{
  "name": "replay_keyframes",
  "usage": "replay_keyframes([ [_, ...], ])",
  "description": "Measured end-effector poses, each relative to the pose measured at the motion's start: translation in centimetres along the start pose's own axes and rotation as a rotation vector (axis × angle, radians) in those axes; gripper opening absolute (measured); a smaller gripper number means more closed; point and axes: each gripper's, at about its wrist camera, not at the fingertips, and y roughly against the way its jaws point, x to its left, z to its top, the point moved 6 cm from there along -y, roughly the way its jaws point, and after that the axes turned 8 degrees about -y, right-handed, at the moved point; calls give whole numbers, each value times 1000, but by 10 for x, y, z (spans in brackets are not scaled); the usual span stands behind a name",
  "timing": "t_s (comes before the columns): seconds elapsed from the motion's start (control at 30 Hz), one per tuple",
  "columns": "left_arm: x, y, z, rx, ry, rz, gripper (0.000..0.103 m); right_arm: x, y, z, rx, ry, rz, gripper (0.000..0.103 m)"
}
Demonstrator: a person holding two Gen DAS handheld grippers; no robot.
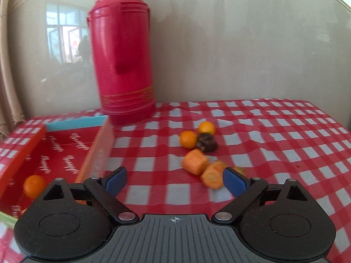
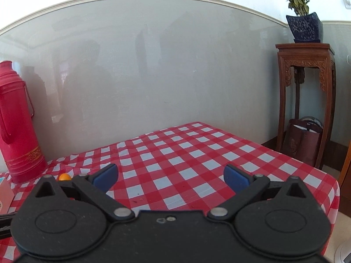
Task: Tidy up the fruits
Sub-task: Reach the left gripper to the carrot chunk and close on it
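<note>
left view, left gripper point(image 1: 174, 180): the black two-finger tool with blue pads is wide open and holds nothing. it hangs over the table.
left view, table: a red and white checked cloth point(image 1: 274, 144) covers it.
left view, box: a flat red cardboard box with white writing inside point(image 1: 63, 151) sits at the left, with a light blue back edge and an orange side wall.
left view, fruit in box: one small round orange fruit point(image 1: 34, 185) lies inside the box near the front, by the left finger.
left view, fruit on cloth: two more small round orange fruits point(image 1: 188, 139) point(image 1: 206, 127) lie in the middle of the cloth, near each other. a dark brown bumpy lump point(image 1: 206, 143) touches them.
left view, orange chunks: two chunky orange cut pieces point(image 1: 195, 161) point(image 1: 212, 175) lie closer to the tool. the nearer one sits just beside the right blue pad point(image 1: 233, 183). the picture is blurry here.
left view, flask: a tall dark pink plastic flask with gold lines point(image 1: 122, 52) stands upright at the back, just behind the box corner.
right view, right gripper point(image 2: 171, 177): its blue pads are spread far apart, with nothing between them. it hangs over bare checked cloth point(image 2: 197, 153).
right view, fruit: one small orange fruit point(image 2: 65, 176) peeks out behind the left finger.
right view, flask: the pink flask point(image 2: 17, 127) stands at the far left.
right view, side stand: a carved brown wooden stand point(image 2: 306, 100) is past the table, with a green plant in a dark blue pot point(image 2: 305, 27) on top.
</note>
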Motion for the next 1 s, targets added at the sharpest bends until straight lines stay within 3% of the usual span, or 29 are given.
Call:
replay_keyframes([
  [0.03,-4,-5,2,2,9,-6,82,-2,-1,0,4,-7,3,97],
  [0.1,-9,-14,5,20,32,-19,78,-5,-2,0,14,-18,6,97],
  [0.47,-15,-48,-3,87,111,-45,78,-9,-6,0,50,-55,44,97],
  [0.8,-16,-26,-14,68,75,-3,77,-10,-5,1,56,-79,57,97],
  [1.0,-23,-32,-13,64,62,-63,60,-7,-6,-1,66,-76,70,97],
])
